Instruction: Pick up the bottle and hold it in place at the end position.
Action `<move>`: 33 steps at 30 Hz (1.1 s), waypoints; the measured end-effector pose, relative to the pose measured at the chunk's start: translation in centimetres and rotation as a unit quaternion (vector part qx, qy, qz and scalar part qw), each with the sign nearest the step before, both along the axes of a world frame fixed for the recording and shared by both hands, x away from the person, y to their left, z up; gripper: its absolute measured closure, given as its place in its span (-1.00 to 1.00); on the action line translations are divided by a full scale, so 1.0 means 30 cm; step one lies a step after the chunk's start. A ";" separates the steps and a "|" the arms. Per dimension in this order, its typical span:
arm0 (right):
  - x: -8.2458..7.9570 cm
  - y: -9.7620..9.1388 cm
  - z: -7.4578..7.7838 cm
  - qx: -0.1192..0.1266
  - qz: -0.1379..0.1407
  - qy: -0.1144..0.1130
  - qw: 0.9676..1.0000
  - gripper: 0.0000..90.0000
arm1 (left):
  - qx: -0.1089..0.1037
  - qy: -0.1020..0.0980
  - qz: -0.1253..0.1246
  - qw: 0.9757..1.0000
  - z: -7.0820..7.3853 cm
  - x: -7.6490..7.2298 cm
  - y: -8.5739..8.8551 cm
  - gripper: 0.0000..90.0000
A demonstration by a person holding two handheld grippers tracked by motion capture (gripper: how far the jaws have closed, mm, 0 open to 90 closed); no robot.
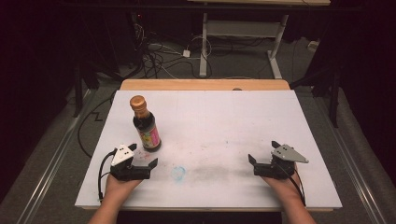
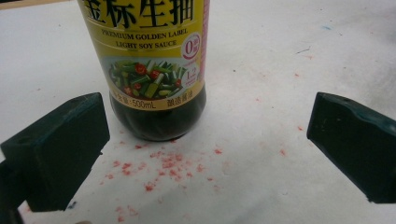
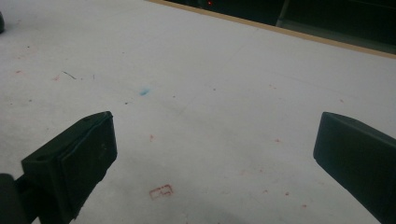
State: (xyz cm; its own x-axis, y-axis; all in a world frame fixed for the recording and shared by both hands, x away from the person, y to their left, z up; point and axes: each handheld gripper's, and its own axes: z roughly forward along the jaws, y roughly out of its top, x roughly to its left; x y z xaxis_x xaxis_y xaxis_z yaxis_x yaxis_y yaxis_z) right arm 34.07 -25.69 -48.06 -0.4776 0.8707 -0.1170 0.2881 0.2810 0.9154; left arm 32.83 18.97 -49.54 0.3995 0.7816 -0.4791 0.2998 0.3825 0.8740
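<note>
I hold my left gripper [image 1: 143,155] low over the near left part of the white table [image 1: 224,116], its jaws spread wide and pinching nothing; the soy sauce bottle [image 1: 145,125] stands upright just beyond it, close to the jaw tips but not between them and not touching them. In the left gripper view the bottle [image 2: 156,70] rises a little left of the middle of the gap, nearer the left-hand jaw; its yellow label [image 2: 149,51] reads "Premium Golden Label Light Soy Sauce" and "500mL", with a picture of chopped greens and red chilli; the dark sauce shows below the label; red specks [image 2: 163,165] are scattered on the table surface in front of its base. From the high view the bottle has a brown-gold cap [image 1: 138,102] and sits on the left half of the table, well apart from my right hand.

My right gripper [image 1: 263,153] rests near the front right of the table, jaws also spread apart and holding nothing; in the right gripper view I see bare white surface between them, with a small blue smear [image 3: 144,92] farther out and a small red outline mark [image 3: 161,191] close in; the table's wooden edge [image 3: 280,30] runs along the far side. A faint blue ring [image 1: 178,173] marks the table between my two hands.
</note>
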 end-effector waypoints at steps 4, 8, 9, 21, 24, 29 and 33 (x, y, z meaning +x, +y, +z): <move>-0.004 -0.005 0.000 0.005 -0.005 -0.009 1.000 -0.99 | -0.004 0.002 -0.005 1.000 0.001 0.001 0.003 -1.00; -0.005 -0.007 0.000 0.009 -0.008 -0.008 1.000 -0.99 | 0.000 0.005 -0.012 1.000 0.000 0.002 0.000 -1.00; -0.005 -0.009 0.000 0.014 -0.010 -0.006 1.000 -0.99 | 0.002 0.005 -0.011 1.000 0.000 0.002 -0.002 -1.00; -0.003 -0.009 0.001 0.015 -0.005 -0.004 1.000 -0.99 | 0.003 -0.005 -0.010 1.000 0.003 -0.006 -0.002 -1.00; -0.002 -0.015 0.005 0.022 -0.003 -0.004 1.000 -0.99 | -0.010 0.005 -0.010 1.000 0.008 -0.002 0.004 -1.00; -0.012 -0.025 0.025 0.028 -0.002 -0.014 1.000 -0.99 | -0.021 0.009 -0.011 1.000 0.021 -0.001 0.011 -1.00; -0.018 -0.024 0.029 0.029 0.000 -0.013 1.000 -0.99 | -0.019 0.007 -0.010 1.000 0.029 -0.002 0.009 -1.00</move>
